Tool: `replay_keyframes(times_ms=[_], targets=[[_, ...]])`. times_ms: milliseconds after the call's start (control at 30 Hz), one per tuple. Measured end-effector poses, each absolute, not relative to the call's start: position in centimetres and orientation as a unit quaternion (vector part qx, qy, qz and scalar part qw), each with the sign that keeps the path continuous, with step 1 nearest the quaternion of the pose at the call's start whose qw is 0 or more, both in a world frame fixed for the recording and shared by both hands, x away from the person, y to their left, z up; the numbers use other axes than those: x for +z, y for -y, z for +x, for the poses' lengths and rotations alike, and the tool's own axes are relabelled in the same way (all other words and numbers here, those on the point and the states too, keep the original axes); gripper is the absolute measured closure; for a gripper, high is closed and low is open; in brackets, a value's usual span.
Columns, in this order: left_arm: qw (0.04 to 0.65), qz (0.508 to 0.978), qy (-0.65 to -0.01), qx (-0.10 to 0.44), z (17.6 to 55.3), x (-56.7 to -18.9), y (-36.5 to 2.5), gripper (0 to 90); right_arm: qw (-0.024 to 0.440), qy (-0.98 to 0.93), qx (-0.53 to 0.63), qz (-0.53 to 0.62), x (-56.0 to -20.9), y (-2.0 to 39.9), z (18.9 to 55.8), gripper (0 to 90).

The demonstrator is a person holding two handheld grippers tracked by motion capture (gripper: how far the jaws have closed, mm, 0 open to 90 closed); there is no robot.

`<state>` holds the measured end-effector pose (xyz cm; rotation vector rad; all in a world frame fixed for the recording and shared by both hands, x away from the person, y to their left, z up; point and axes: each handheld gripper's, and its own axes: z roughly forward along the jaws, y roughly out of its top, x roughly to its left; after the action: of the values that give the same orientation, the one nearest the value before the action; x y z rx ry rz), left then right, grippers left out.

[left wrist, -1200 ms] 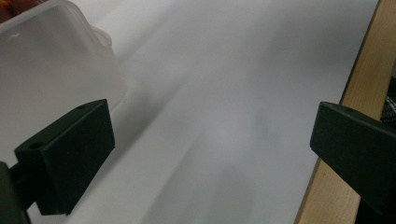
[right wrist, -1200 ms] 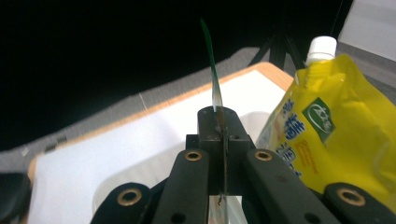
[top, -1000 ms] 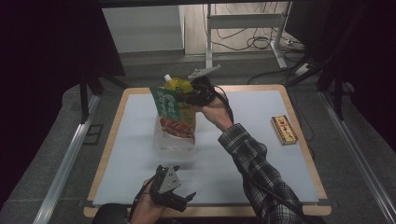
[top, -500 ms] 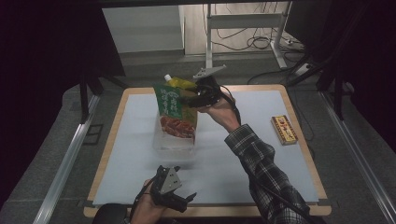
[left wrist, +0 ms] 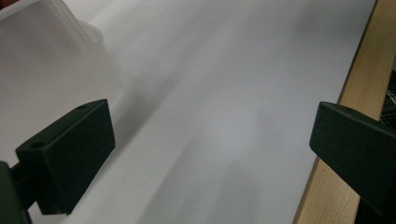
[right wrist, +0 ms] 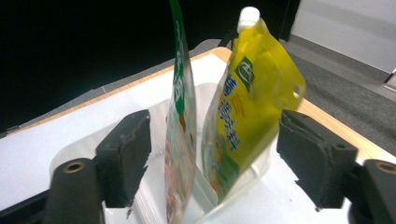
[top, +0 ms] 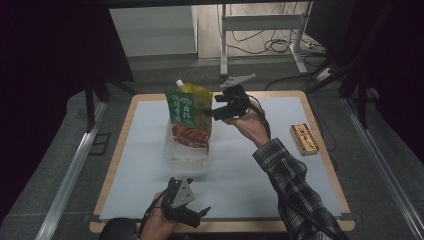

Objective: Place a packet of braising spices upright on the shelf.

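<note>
Green pouch [top: 188,120] upright in clear container [top: 186,156], edge-on.

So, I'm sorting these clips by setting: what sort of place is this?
Probably a lab or recording workspace, not a kitchen: a wood-edged table under a white sheet stands on grey floor, dark curtains hang around it, and cables trail under a metal desk frame behind.

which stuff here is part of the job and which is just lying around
Part of the job:
- green pouch, standing in the bin
- yellow pouch, behind it in the same bin
- clear plastic bin
- right gripper, jaws just opened, pouches between them but not pressed

Just lying about:
- small yellow box at the table's right edge
- left gripper, open, holding nothing, near the front edge
</note>
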<state>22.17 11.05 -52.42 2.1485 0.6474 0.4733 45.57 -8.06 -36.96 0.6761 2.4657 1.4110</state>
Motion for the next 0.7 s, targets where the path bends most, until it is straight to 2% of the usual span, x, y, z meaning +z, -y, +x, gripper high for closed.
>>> replay_keyframes(times_ms=[367,700], targets=[[0.412,0.854,-0.257,0.189,22.2,-52.4,-11.0,0.1,0.118,-0.840,0.473,0.236,-37.9,10.6,44.9,12.3],[0.418,0.851,-0.260,0.181,22.2,-52.4,-11.0,0.1,0.120,-0.835,0.472,0.255,-39.0,13.1,44.5,6.2]])
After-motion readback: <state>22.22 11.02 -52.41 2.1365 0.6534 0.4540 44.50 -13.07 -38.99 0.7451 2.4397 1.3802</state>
